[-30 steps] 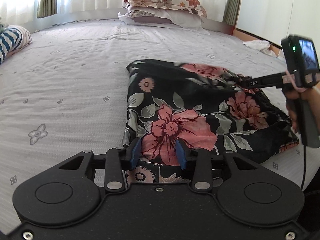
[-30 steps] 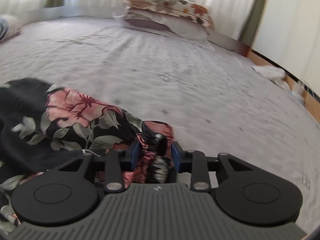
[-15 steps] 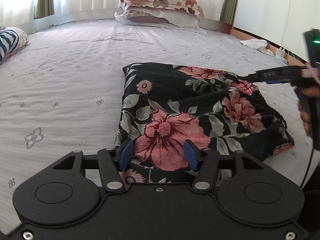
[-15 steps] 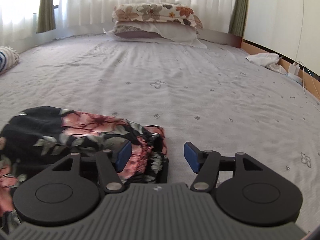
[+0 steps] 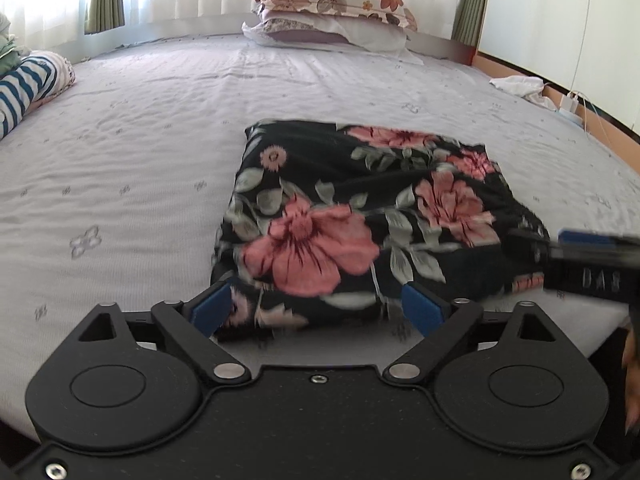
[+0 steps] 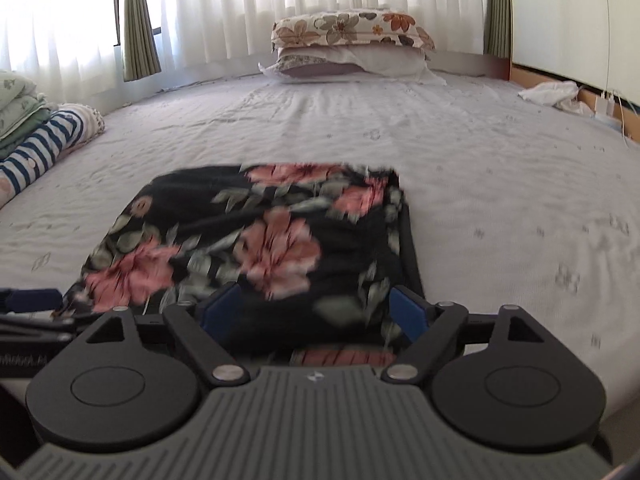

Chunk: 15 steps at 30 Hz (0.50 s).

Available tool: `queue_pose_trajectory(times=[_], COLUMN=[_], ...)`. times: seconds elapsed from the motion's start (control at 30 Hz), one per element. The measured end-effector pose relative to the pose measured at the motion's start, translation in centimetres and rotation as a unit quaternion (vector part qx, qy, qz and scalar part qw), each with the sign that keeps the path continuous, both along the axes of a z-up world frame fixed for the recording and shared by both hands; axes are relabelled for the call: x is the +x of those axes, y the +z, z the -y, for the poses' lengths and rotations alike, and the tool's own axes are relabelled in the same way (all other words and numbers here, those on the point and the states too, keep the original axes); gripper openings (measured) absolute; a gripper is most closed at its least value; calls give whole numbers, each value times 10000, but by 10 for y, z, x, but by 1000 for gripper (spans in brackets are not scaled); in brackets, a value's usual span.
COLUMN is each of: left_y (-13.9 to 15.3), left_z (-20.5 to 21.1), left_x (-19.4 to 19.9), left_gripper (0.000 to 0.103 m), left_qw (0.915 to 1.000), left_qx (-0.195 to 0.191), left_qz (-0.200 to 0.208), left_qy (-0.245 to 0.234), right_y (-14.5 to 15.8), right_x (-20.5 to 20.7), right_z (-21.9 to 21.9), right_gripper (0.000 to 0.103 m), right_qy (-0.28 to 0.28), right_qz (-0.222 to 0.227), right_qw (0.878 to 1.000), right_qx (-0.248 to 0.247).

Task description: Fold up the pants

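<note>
The pants [image 5: 352, 216] are black with pink flowers and lie folded into a compact rectangle on the grey bed sheet [image 5: 140, 168]. They also show in the right wrist view [image 6: 260, 240]. My left gripper [image 5: 318, 308] is open and empty, just in front of the near left edge of the pants. My right gripper [image 6: 310, 310] is open and empty at the near right edge of the pants. The right gripper's fingers [image 5: 592, 252] show at the right in the left wrist view. The left gripper's fingers [image 6: 32, 300] show at the left in the right wrist view.
Stacked floral pillows [image 5: 336, 12] lie at the head of the bed. A striped bundle [image 5: 24, 84] and folded bedding [image 6: 16, 100] lie at the left edge. A white cloth [image 5: 520, 84] and a charger with cable [image 5: 570, 102] lie at the right by the wall.
Both grippers let go of the pants, opened wide and drew back toward the near edge of the bed. The pants now lie flat and folded.
</note>
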State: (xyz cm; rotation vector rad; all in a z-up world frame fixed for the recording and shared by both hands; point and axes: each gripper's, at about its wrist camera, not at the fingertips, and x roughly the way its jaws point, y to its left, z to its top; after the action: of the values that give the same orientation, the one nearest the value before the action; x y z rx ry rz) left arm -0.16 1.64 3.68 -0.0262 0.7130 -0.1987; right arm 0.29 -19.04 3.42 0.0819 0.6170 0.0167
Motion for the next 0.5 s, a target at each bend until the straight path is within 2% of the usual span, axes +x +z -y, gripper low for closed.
queue_pose_trajectory(times=[0.27, 0.5], left_y=[-17, -21], left_z=[2, 10], left_x=[-8, -4], left_gripper=[100, 103], left_qw=[9994, 9984], left_qx=[137, 398], left_qz=[-249, -263], left_qy=[202, 307], right_y=[-24, -32], right_x=[-23, -21], right_z=[-10, -18], right_gripper=[92, 103], right_qy=[-50, 24], right_qz=[-302, -384], right_qw=[9995, 9987], right_qx=[-82, -323])
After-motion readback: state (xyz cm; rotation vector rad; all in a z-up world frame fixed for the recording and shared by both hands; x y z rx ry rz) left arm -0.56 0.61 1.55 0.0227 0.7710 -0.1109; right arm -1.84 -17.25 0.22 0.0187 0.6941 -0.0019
